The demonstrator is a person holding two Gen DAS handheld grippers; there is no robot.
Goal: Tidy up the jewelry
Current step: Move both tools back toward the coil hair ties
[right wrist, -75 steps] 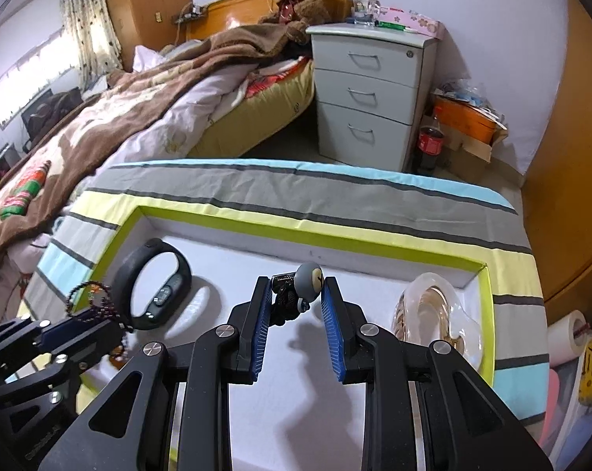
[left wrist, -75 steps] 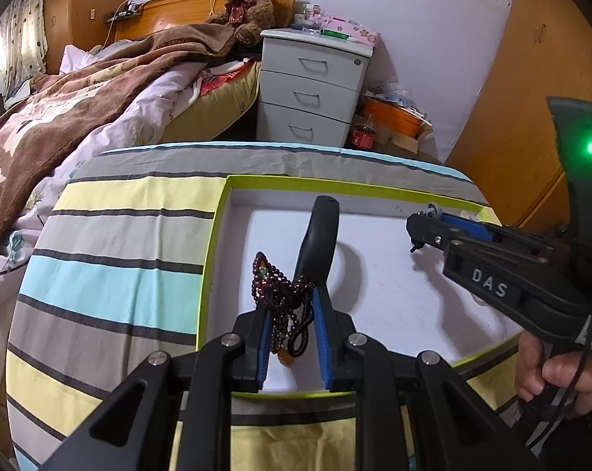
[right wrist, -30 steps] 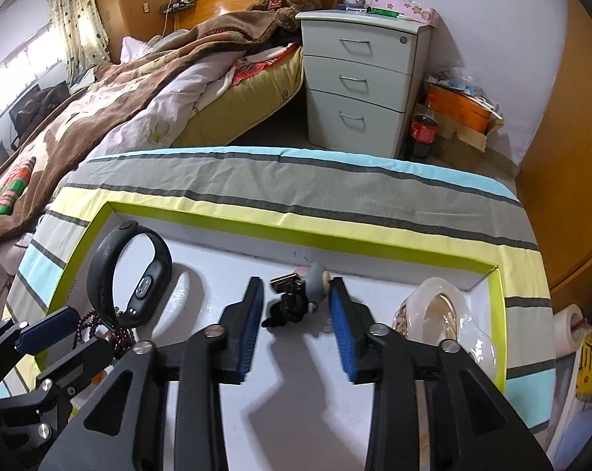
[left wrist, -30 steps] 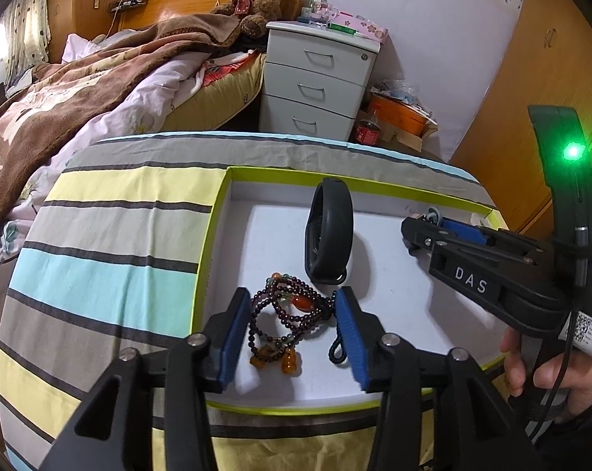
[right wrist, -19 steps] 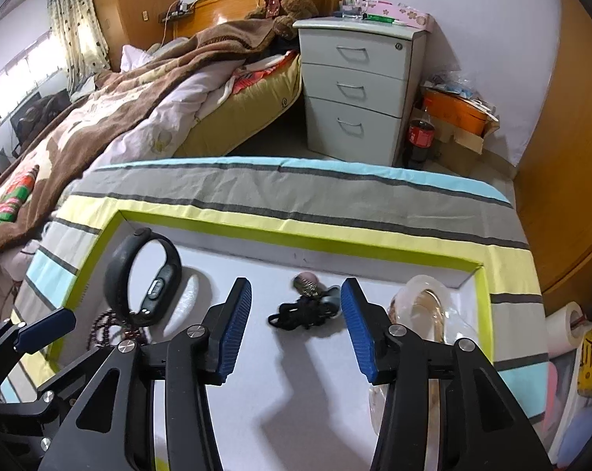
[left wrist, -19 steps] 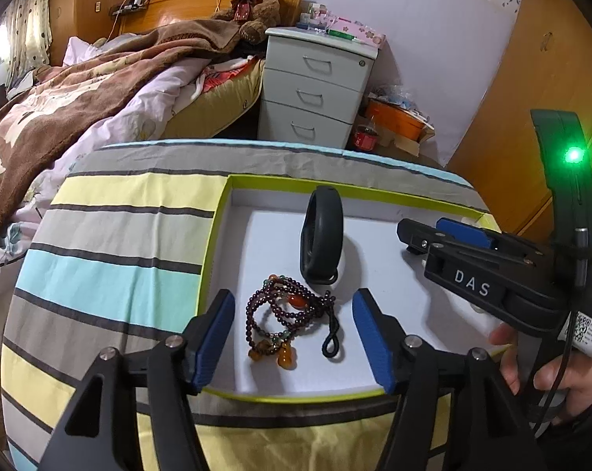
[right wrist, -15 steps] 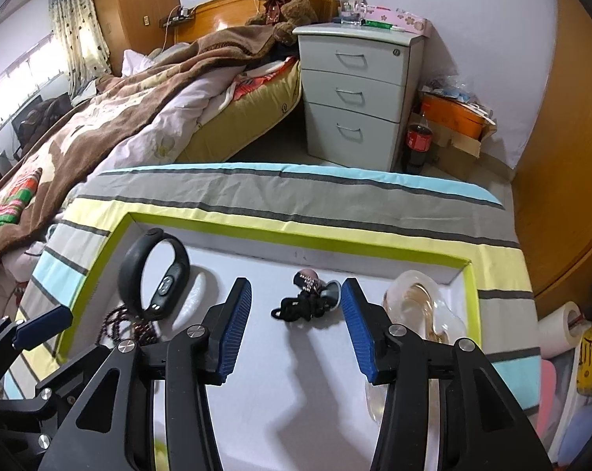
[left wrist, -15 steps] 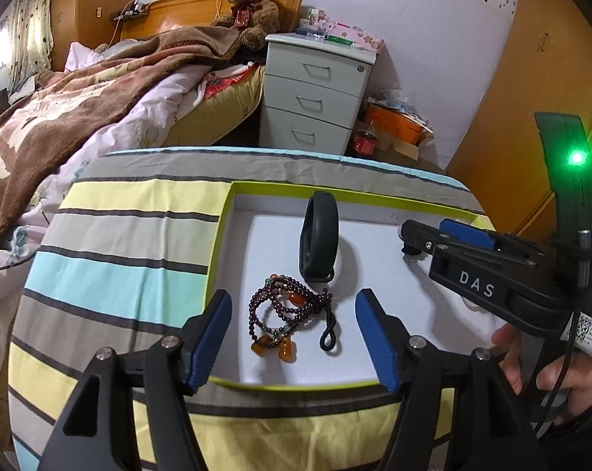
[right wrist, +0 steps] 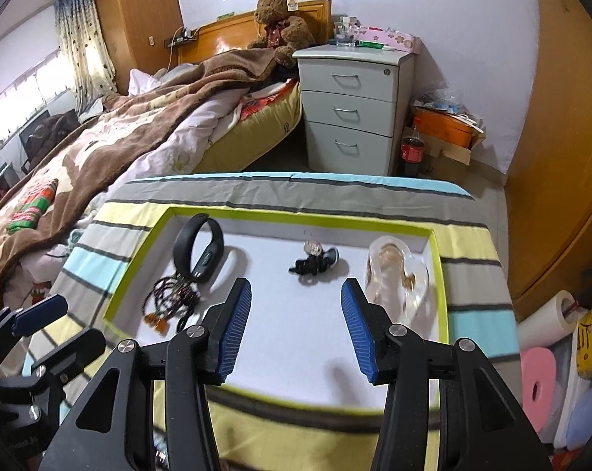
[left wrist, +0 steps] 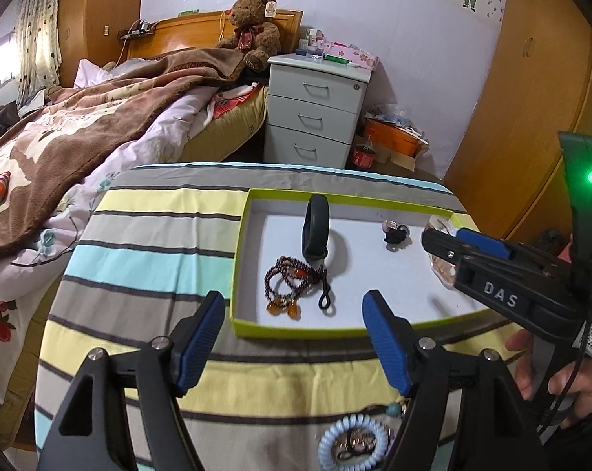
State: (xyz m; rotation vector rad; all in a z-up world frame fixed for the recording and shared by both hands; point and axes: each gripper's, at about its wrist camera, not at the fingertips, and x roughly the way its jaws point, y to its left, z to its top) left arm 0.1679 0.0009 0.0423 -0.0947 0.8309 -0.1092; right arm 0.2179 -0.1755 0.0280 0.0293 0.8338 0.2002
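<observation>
On the striped counter (left wrist: 147,235), a shallow green-edged tray (left wrist: 296,331) lies toward the right side, and four pieces are seen lying on its white floor. A dark bead bracelet (left wrist: 292,286) lies near the tray's near-left corner, with a black wristband (left wrist: 315,227) standing on edge just behind it. A small black charm (right wrist: 315,261) lies near the tray's far edge, and a clear bangle (right wrist: 396,274) rests against the right wall.

The left hand-held gripper (left wrist: 292,337) is held above the near edge of the tray with its jaws spread wide and nothing between them. The right hand-held gripper (right wrist: 296,322) hovers over the tray's middle, likewise spread wide and empty.

A coiled pale-blue hair tie (left wrist: 353,441) with further small items beside it lies outside the tray, at the near edge of the counter. It is judged that this piece is next to be collected. The left hand-held gripper would best be lowered squarely over the coil, closed across its ring rather than its centre, and lifted clear of the tray wall before release in an unoccupied part of the tray floor. Care is advised that neighbouring items are not dragged along.

Lettering reading "DAS" (left wrist: 500,294) is noted on the right hand-held gripper's body. A QR label is seen near the handle; it cannot be read.
</observation>
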